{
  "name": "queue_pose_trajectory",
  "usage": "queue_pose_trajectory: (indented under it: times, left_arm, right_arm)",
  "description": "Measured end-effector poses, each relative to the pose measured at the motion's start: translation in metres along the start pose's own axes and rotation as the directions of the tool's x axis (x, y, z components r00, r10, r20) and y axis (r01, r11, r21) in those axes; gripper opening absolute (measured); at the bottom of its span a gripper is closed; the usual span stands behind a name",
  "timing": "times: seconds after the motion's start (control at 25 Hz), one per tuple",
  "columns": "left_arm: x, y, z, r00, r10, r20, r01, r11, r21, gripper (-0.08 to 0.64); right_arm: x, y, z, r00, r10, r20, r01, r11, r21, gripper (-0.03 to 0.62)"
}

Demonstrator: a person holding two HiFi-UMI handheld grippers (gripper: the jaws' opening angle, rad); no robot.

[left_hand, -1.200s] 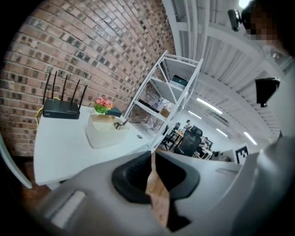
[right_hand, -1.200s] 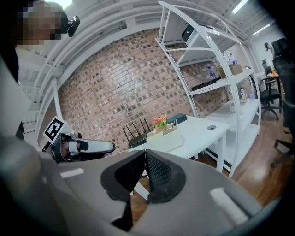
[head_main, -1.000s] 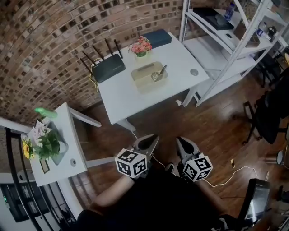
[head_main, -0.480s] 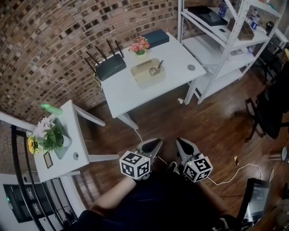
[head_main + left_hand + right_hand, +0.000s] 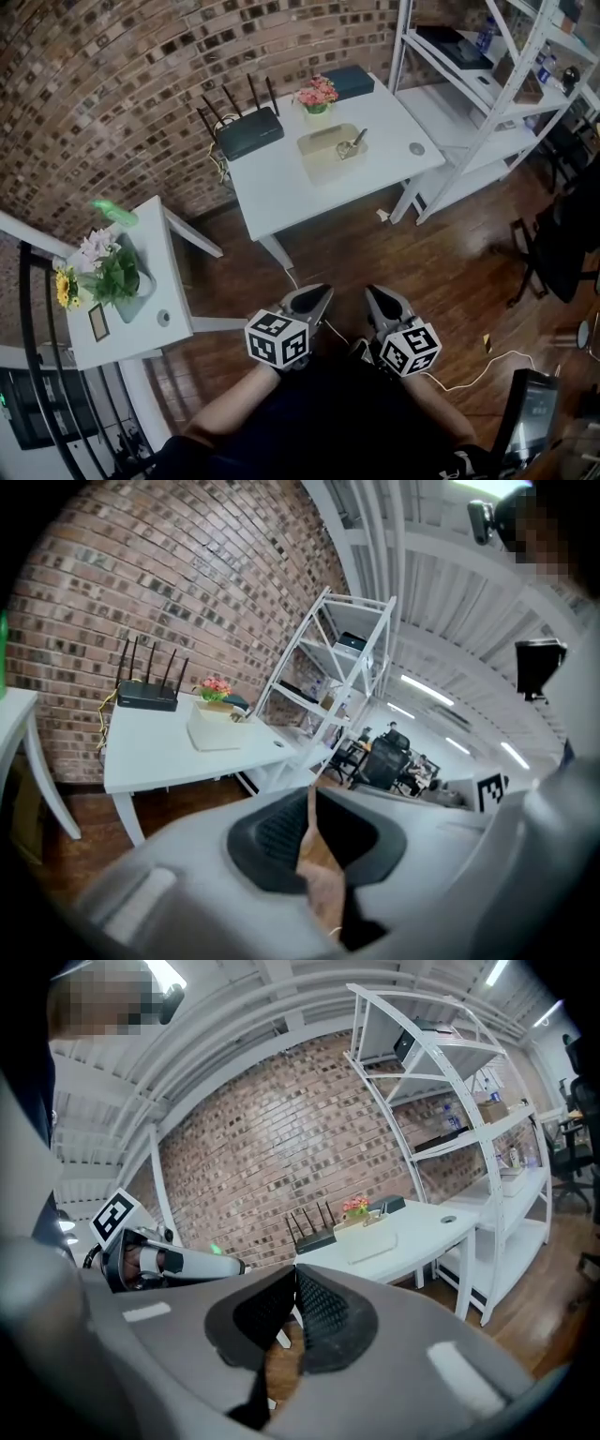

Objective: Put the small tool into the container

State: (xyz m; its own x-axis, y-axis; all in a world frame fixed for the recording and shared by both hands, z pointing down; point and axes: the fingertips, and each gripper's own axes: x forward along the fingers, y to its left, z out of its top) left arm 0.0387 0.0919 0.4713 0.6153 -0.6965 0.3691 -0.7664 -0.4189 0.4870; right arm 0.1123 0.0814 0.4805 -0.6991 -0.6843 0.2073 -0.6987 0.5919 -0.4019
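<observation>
A shallow beige container (image 5: 328,153) sits on the white table (image 5: 281,192) far ahead of me. The small metal tool (image 5: 352,144) lies in its right end, handle pointing up and out. My left gripper (image 5: 322,291) and right gripper (image 5: 373,292) hang side by side close to my body, over the wooden floor and well short of the table. Both are shut with nothing between the jaws. The left gripper view shows the shut left gripper (image 5: 309,797) and the container (image 5: 216,733) in the distance. The right gripper (image 5: 294,1275) faces the container (image 5: 373,1225) from afar.
On the table stand a black router (image 5: 249,132), a small flower pot (image 5: 317,95) and a dark box (image 5: 350,80). A white shelf unit (image 5: 469,84) stands to the right, and a side table (image 5: 141,281) with plants to the left. A cable (image 5: 469,370) lies on the floor.
The head view has shifted, so the table and container sit a little further right in the picture. Both grippers stay shut in the same place by my body.
</observation>
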Motion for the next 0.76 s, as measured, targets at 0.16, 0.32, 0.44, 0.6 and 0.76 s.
queue_pose_trajectory:
  times: [0.16,0.32,0.44,0.6,0.76]
  left_arm:
    - [-0.011,0.015,0.011,1.0,-0.002,0.02,0.002,1.0,0.0,0.028]
    - [-0.018,0.031,0.018,0.999,-0.008,0.033,0.008,1.0,-0.015,0.028]
    - [-0.019,0.037,0.025,0.999,-0.029,0.039,0.03,1.0,-0.01,0.027]
    - [-0.021,0.047,0.032,0.998,-0.048,0.042,0.049,0.999,-0.01,0.026]
    - [-0.026,0.058,0.037,0.997,-0.061,0.041,0.061,0.998,-0.005,0.026]
  right_arm:
    - [0.016,0.012,0.002,1.0,0.001,-0.01,-0.001,1.0,-0.024,0.012]
    - [0.028,0.019,0.006,1.0,-0.014,-0.012,0.014,0.999,-0.046,0.012]
    - [0.036,0.024,0.009,1.0,-0.027,-0.011,0.026,0.998,-0.063,0.011]
    - [0.044,0.028,0.012,0.999,-0.048,-0.006,0.047,0.996,-0.076,0.012]
    - [0.054,0.034,0.012,0.998,-0.065,-0.002,0.065,0.994,-0.083,0.011]
